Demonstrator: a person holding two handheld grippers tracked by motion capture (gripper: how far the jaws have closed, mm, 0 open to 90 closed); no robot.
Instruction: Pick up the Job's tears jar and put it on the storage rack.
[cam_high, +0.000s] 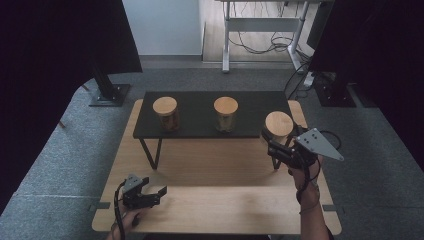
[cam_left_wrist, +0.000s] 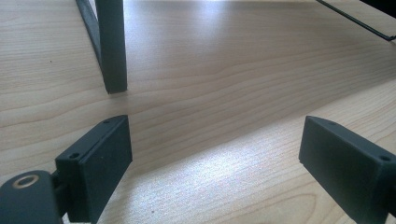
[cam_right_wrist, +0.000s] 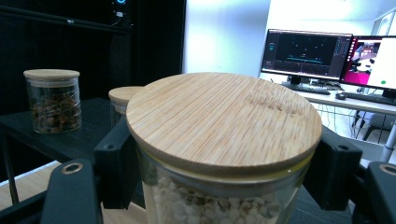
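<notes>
Two hands come up from the bottom edge, and each one holds a gripper. On the left side, the left hand (cam_high: 131, 218) sits low, just over the near part of the wood table (cam_high: 210, 200). Its left gripper (cam_high: 159, 194) lies almost flat and points to the right, across the table. Its jaws stand wide apart with just bare wood between them. In the left gripper view, a black shelf leg (cam_left_wrist: 112, 46) stands on the table ahead. Going right, a low black shelf (cam_high: 200, 107) holds two jars with wood lids, one jar (cam_high: 165, 113) at the left and another jar (cam_high: 225, 113) in the middle. At the right end, the right hand (cam_high: 306, 172) is lifted higher, with the arm reaching up and forward. Its right gripper (cam_high: 267, 137) points left and is clamped on the sides of the third jar (cam_right_wrist: 219, 140), just under its lid. That jar is at the right end of the shelf; whether it rests there cannot be told.
</notes>
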